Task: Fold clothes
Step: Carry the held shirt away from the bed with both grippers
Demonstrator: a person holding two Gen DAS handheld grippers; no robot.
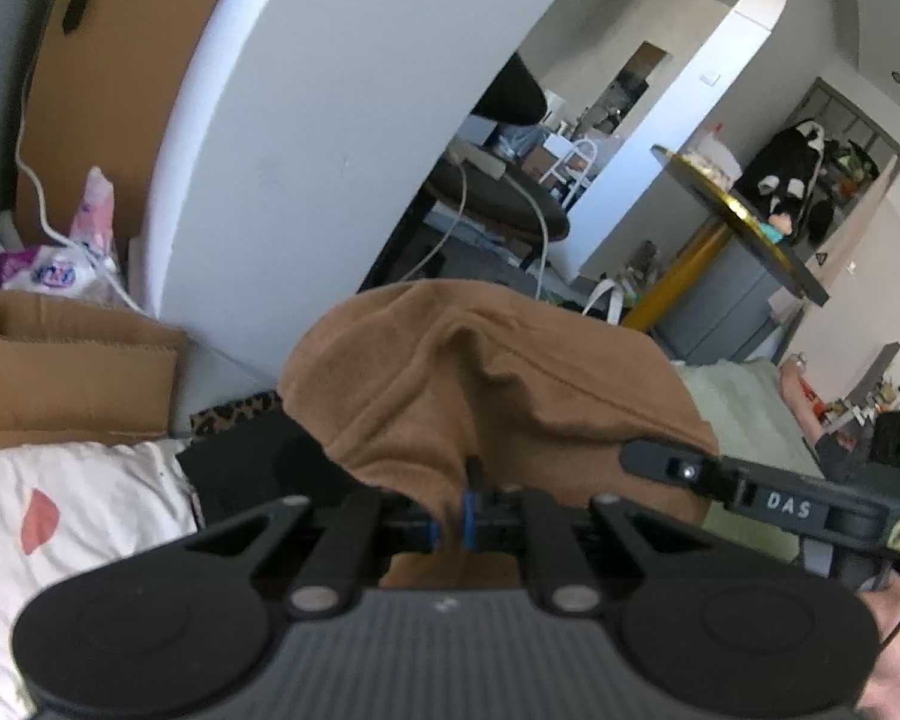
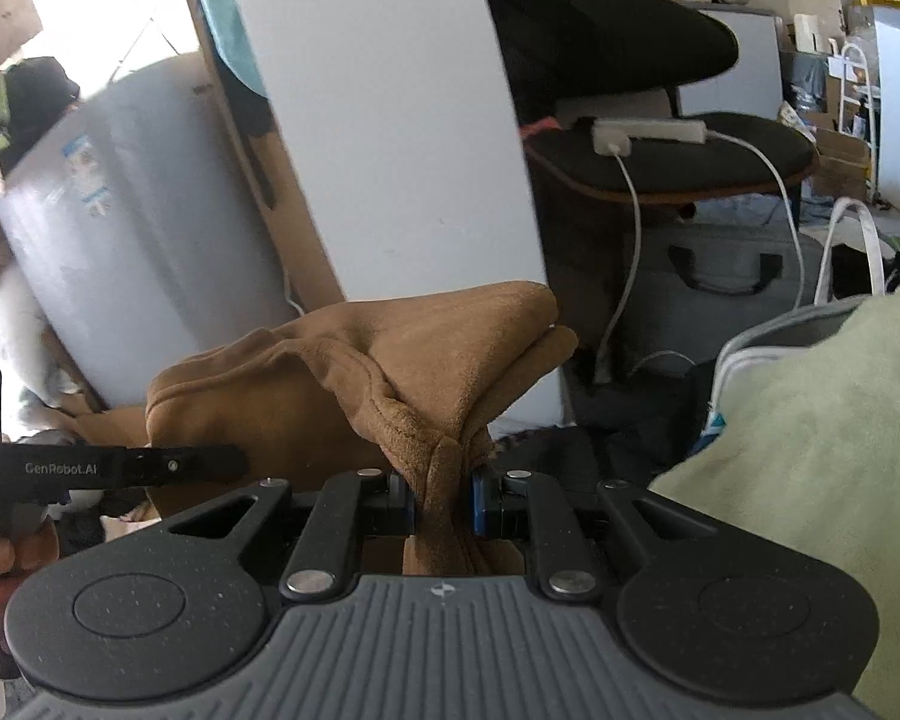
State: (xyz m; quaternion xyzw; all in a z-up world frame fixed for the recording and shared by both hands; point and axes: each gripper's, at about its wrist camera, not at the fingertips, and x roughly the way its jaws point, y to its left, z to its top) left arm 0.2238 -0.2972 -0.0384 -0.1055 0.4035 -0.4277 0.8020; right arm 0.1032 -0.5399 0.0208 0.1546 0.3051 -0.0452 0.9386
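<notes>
Right wrist view: both the right gripper (image 2: 444, 495) and left gripper (image 1: 450, 519) pinch the brown garment (image 2: 354, 372), bunched beside the white pillar (image 2: 384, 120); thin pinches may slip, spoiling the fold.

"DAS" is read in white letters on the side of the right gripper (image 1: 654, 456), seen from the left wrist view. "GenRobot.AI" is read in grey letters on the side of the left gripper (image 2: 234, 461), seen from the right wrist view. A blue-and-white label (image 2: 84, 165) on the grey appliance (image 2: 138, 252) is too blurred to be read.
</notes>
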